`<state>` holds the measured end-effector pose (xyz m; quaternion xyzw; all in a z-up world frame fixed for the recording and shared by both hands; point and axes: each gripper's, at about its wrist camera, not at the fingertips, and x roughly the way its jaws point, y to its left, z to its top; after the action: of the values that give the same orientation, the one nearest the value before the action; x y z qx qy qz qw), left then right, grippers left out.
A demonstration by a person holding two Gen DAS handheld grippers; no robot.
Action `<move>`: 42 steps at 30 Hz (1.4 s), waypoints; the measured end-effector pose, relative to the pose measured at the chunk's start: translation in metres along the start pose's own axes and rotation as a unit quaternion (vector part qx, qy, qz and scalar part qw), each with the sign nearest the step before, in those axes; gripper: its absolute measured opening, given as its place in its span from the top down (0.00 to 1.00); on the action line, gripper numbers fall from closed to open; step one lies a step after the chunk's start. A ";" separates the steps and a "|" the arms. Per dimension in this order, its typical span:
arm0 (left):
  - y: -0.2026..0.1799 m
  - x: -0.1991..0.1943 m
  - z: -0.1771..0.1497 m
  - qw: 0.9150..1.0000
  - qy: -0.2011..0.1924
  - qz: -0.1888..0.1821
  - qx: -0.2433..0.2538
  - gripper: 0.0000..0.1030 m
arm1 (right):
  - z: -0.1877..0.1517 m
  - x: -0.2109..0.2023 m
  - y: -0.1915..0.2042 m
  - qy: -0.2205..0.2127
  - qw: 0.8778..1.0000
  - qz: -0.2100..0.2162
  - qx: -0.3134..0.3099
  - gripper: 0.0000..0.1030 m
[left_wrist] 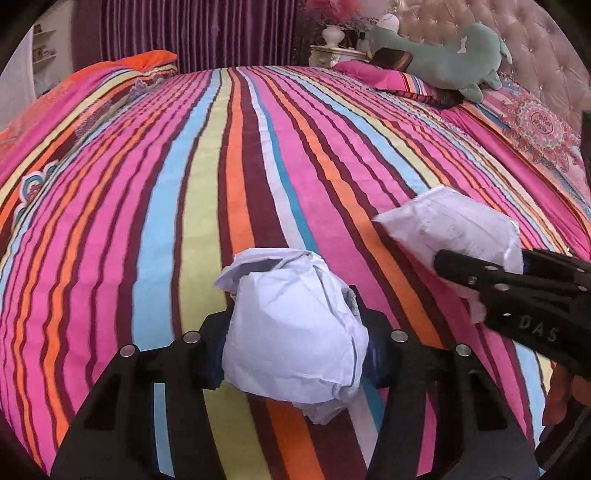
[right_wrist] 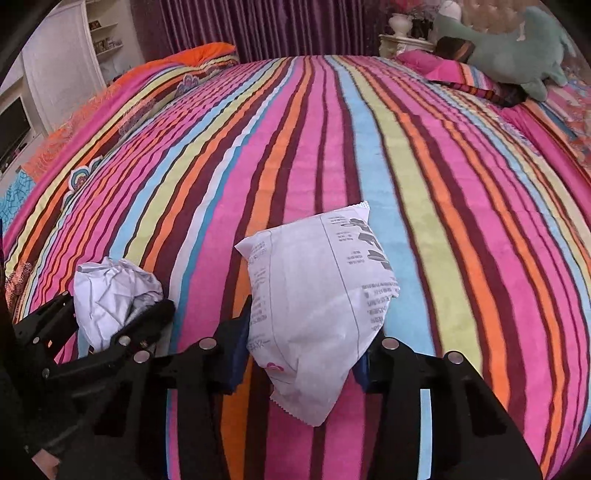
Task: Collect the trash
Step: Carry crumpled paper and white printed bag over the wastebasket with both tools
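My left gripper (left_wrist: 295, 354) is shut on a crumpled ball of white paper (left_wrist: 295, 332), held just above the striped bedspread (left_wrist: 229, 155). My right gripper (right_wrist: 301, 358) is shut on a puffy white printed wrapper (right_wrist: 317, 306), also just above the bed. In the left wrist view the right gripper (left_wrist: 480, 280) comes in from the right with the wrapper (left_wrist: 454, 229). In the right wrist view the left gripper (right_wrist: 122, 325) shows at the lower left with the paper ball (right_wrist: 110, 295).
A green plush toy (left_wrist: 454, 59) lies on pink pillows (left_wrist: 376, 75) by the padded headboard (left_wrist: 535, 48). An orange pillow (left_wrist: 140, 62) lies at the far left. Purple curtains (left_wrist: 192, 33), a bedside table with a vase (left_wrist: 332, 37) and white shelves (right_wrist: 99, 37) stand beyond.
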<state>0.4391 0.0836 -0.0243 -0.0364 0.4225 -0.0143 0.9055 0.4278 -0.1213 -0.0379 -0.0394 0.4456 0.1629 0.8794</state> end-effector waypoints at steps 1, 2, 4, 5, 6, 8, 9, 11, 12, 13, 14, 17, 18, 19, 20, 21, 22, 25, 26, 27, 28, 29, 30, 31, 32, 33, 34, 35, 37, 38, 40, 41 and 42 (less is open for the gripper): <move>0.001 -0.007 -0.002 1.000 -0.004 0.001 -0.002 0.48 | -0.002 -0.003 -0.001 -0.002 1.000 -0.001 0.005 0.59; 0.001 -0.015 -0.006 1.000 -0.006 0.000 -0.006 0.48 | -0.006 -0.009 -0.005 -0.005 1.000 -0.003 0.015 0.59; 0.003 -0.026 -0.011 1.000 -0.008 0.002 -0.011 0.48 | -0.014 -0.020 -0.011 -0.010 0.999 -0.006 0.031 0.59; 0.004 -0.031 -0.015 1.000 -0.008 0.003 -0.012 0.48 | -0.019 -0.026 -0.014 -0.012 0.999 -0.010 0.038 0.59; 0.004 -0.037 -0.019 1.000 -0.007 0.003 -0.015 0.48 | -0.025 -0.032 -0.017 -0.013 0.999 -0.014 0.044 0.59; 0.006 -0.048 -0.028 1.000 -0.006 0.006 -0.018 0.48 | -0.034 -0.041 -0.022 -0.015 0.998 -0.019 0.053 0.59; 0.007 -0.055 -0.035 1.000 -0.007 0.007 -0.021 0.48 | -0.040 -0.047 -0.025 -0.016 0.998 -0.023 0.058 0.59; 0.007 -0.064 -0.043 1.000 -0.007 0.008 -0.023 0.48 | -0.049 -0.056 -0.030 -0.018 0.997 -0.027 0.066 0.59; 0.007 -0.069 -0.048 1.000 -0.007 0.009 -0.023 0.48 | -0.054 -0.062 -0.034 -0.019 0.997 -0.032 0.071 0.59; 0.007 -0.074 -0.053 1.000 -0.007 0.011 -0.023 0.48 | -0.057 -0.065 -0.035 -0.019 0.997 -0.035 0.073 0.59; 0.006 -0.078 -0.058 1.000 -0.007 0.011 -0.023 0.48 | -0.062 -0.070 -0.039 -0.019 0.996 -0.039 0.079 0.59; 0.005 -0.090 -0.073 1.000 -0.006 0.014 -0.023 0.48 | -0.076 -0.083 -0.047 -0.022 0.994 -0.046 0.093 0.59; 0.005 -0.094 -0.078 1.000 -0.006 0.015 -0.023 0.48 | -0.079 -0.086 -0.048 -0.023 0.994 -0.047 0.096 0.59; 0.004 -0.099 -0.084 1.000 -0.006 0.017 -0.022 0.48 | -0.085 -0.092 -0.050 -0.026 0.993 -0.048 0.100 0.59; 0.004 -0.103 -0.088 1.000 -0.006 0.018 -0.022 0.48 | -0.089 -0.096 -0.052 -0.027 0.993 -0.048 0.102 0.59; 0.004 -0.107 -0.093 1.000 -0.005 0.019 -0.021 0.48 | -0.093 -0.099 -0.053 -0.028 0.993 -0.048 0.105 0.59; 0.004 -0.112 -0.099 1.000 -0.005 0.020 -0.021 0.48 | -0.097 -0.103 -0.053 -0.030 0.993 -0.048 0.107 0.59; 0.003 -0.126 -0.114 0.999 -0.007 0.020 -0.025 0.48 | -0.110 -0.116 -0.053 -0.037 0.992 -0.045 0.115 0.59; 0.003 -0.131 -0.120 0.999 -0.008 0.019 -0.026 0.48 | -0.116 -0.121 -0.052 -0.040 0.991 -0.042 0.117 0.59; 0.002 -0.135 -0.125 0.999 -0.008 0.018 -0.027 0.48 | -0.120 -0.125 -0.051 -0.042 0.991 -0.040 0.118 0.59; 0.001 -0.140 -0.131 0.999 -0.009 0.017 -0.028 0.48 | -0.125 -0.129 -0.050 -0.045 0.991 -0.037 0.119 0.59; -0.001 -0.144 -0.135 0.999 -0.009 0.016 -0.028 0.48 | -0.130 -0.133 -0.047 -0.047 0.991 -0.034 0.119 0.59; -0.003 -0.149 -0.140 0.999 -0.010 0.016 -0.027 0.48 | -0.135 -0.137 -0.046 -0.049 0.991 -0.032 0.118 0.59; -0.005 -0.154 -0.145 0.999 -0.011 0.015 -0.026 0.48 | -0.139 -0.141 -0.043 -0.050 0.991 -0.031 0.116 0.59; -0.006 -0.157 -0.150 1.000 -0.010 0.013 -0.025 0.48 | -0.145 -0.145 -0.040 -0.051 0.992 -0.029 0.115 0.59; -0.009 -0.163 -0.157 1.000 -0.010 0.013 -0.023 0.48 | -0.151 -0.149 -0.037 -0.053 0.992 -0.027 0.115 0.59; -0.011 -0.167 -0.161 1.000 -0.011 0.012 -0.021 0.48 | -0.156 -0.153 -0.035 -0.054 0.991 -0.025 0.116 0.59; -0.014 -0.172 -0.167 1.000 -0.011 0.011 -0.018 0.48 | -0.159 -0.157 -0.033 -0.055 0.991 -0.023 0.117 0.59; -0.018 -0.181 -0.177 1.000 -0.013 0.010 -0.012 0.48 | -0.167 -0.163 -0.029 -0.059 0.991 -0.019 0.119 0.59; -0.020 -0.185 -0.182 1.000 -0.014 0.009 -0.010 0.48 | -0.172 -0.168 -0.027 -0.062 0.991 -0.017 0.120 0.59; -0.023 -0.194 -0.193 1.000 -0.015 0.007 -0.008 0.48 | -0.179 -0.175 -0.023 -0.067 0.990 -0.015 0.121 0.59; -0.024 -0.198 -0.196 1.000 -0.015 0.006 -0.008 0.48 | -0.183 -0.181 -0.021 -0.070 0.990 -0.013 0.121 0.59; -0.026 -0.203 -0.202 1.000 -0.015 0.005 -0.008 0.48 | -0.186 -0.185 -0.020 -0.073 0.990 -0.013 0.120 0.59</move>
<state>0.1541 0.0586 0.0035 -0.0414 0.4087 -0.0055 0.9117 0.1889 -0.2262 -0.0034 0.0728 0.3964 0.0995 0.9098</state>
